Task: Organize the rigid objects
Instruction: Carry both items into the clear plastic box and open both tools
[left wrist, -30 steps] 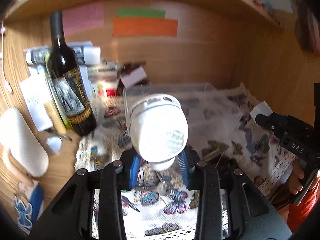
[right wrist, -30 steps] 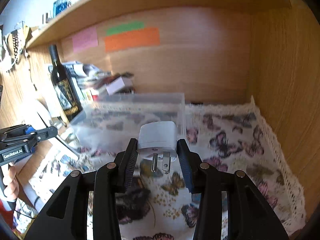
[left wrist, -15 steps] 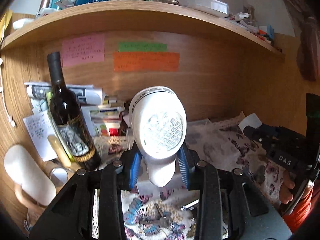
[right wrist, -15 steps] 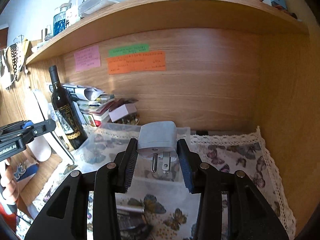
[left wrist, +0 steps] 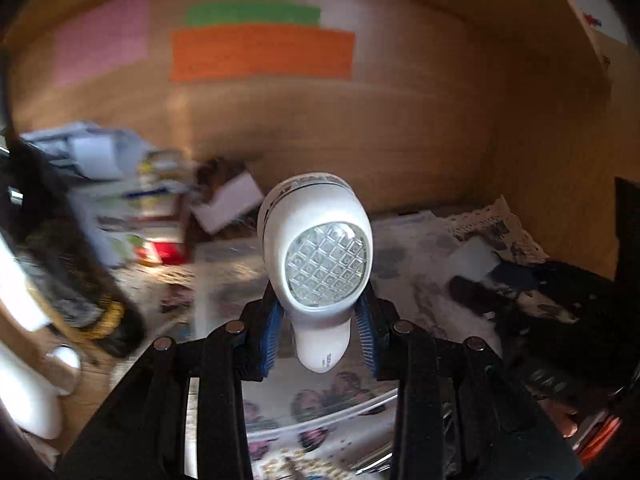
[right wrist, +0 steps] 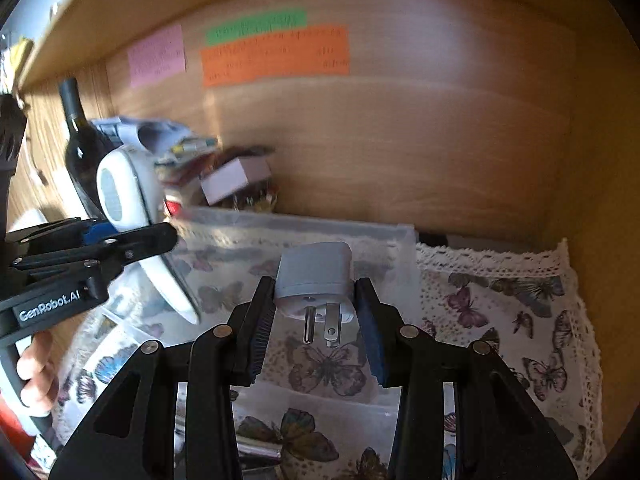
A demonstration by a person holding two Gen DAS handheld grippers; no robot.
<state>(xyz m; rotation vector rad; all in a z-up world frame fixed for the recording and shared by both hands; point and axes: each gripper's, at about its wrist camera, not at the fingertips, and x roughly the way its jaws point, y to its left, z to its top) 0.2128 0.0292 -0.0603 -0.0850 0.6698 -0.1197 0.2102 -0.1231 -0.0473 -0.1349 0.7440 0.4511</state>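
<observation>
White plastic lint shaver was held clamped in left gripper, grey two-prong plug adapter in right gripper, both above clear plastic bin. Risk judged: narrow handle grip slipping.

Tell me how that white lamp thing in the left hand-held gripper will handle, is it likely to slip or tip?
The white lamp looks like a stiff plastic shell, so it probably won't flex. The left hand-held gripper pinches only its narrow lower neck, with the bulky head above, so it may pivot or tip. Its smooth, rounded surface could slip if the grip loosens.
</observation>
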